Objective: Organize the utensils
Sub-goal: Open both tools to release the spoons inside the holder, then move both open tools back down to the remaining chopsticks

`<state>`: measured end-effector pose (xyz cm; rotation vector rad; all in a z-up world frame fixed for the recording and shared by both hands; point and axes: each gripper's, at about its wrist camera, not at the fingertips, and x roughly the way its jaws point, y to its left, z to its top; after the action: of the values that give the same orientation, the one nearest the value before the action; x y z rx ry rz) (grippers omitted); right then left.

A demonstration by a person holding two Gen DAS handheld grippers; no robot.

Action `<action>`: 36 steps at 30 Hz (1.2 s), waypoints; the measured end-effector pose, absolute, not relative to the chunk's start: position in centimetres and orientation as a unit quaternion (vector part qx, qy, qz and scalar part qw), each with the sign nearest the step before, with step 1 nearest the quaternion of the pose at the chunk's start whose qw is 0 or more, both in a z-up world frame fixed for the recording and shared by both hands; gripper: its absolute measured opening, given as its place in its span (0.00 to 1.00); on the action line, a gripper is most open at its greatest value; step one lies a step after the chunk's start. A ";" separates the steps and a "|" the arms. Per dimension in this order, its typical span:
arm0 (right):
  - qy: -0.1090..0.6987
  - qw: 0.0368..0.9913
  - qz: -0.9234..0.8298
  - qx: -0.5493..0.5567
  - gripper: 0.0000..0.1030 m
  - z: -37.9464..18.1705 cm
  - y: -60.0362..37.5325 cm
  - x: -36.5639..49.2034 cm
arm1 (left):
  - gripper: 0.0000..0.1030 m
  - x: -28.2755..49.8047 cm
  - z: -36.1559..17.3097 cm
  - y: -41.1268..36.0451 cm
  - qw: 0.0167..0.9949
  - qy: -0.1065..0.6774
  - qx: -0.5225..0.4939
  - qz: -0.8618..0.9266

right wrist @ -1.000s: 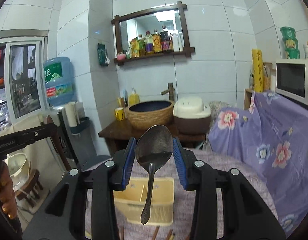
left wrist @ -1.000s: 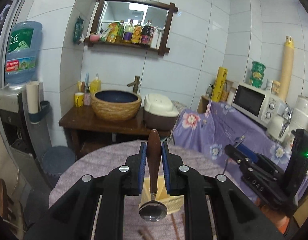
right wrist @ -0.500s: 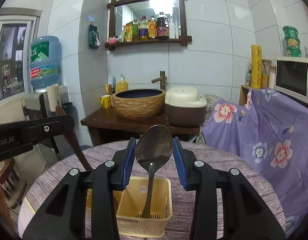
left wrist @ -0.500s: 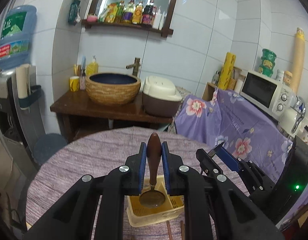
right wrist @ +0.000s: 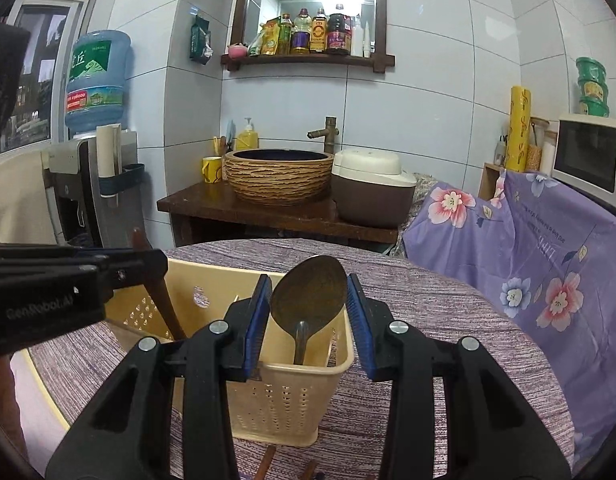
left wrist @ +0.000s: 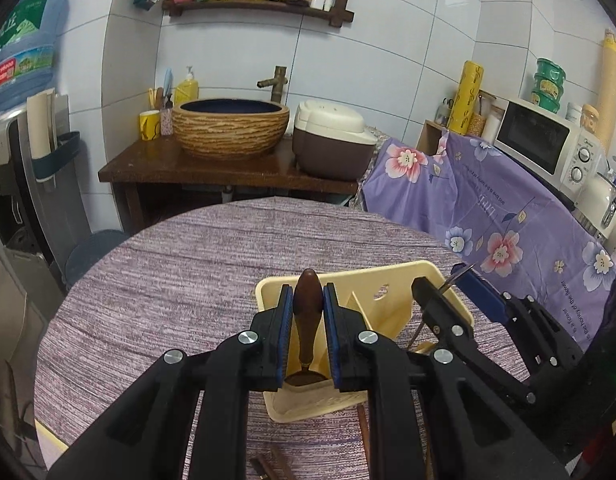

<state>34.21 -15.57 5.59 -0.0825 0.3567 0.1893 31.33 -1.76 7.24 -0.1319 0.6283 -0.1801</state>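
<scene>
A pale yellow utensil holder stands on the round table. My left gripper is shut on a wooden-handled spoon, handle up, and its bowl hangs low inside the holder's left compartment. My right gripper is shut on the bowl of a metal spoon, whose handle reaches down into the right side of the holder. In the right wrist view the left gripper enters from the left with the wooden handle. The left wrist view shows the right gripper just right of the holder.
The table carries a purple striped cloth, and brown sticks lie on it in front of the holder. Behind stand a wooden sink stand, a rice cooker, a flowered purple cover at right and a water dispenser at left.
Both grippers have sunk toward the table with their spoons. The holder, once small and below the spoons, now surrounds both spoons' lower ends.
</scene>
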 end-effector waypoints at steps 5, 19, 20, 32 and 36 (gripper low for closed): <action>0.179 0.979 0.095 -0.038 0.38 5.2 -15.8 34.0 | 0.16 31.4 6.8 -1.4 0.942 0.315 -0.076 -0.089; 0.217 0.974 0.058 0.002 0.56 6.0 -19.1 28.8 | 0.61 25.2 7.2 0.6 0.955 0.285 -0.065 -0.053; 0.232 0.971 0.053 0.007 0.56 5.7 -19.5 28.2 | 0.61 24.5 6.7 0.8 0.955 0.289 -0.059 -0.041; 0.337 0.941 0.010 0.027 0.60 -1.3 -22.0 21.0 | 0.53 18.6 -2.8 0.2 0.908 0.413 -0.046 -0.046; 0.347 0.937 0.017 0.025 0.60 -2.8 -21.7 19.2 | 0.49 17.5 -4.6 -0.1 0.898 0.434 -0.052 -0.053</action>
<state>19.22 -21.71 -2.79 0.0506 0.7084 0.0342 17.53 -0.06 -4.61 -0.1078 0.8985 -0.1097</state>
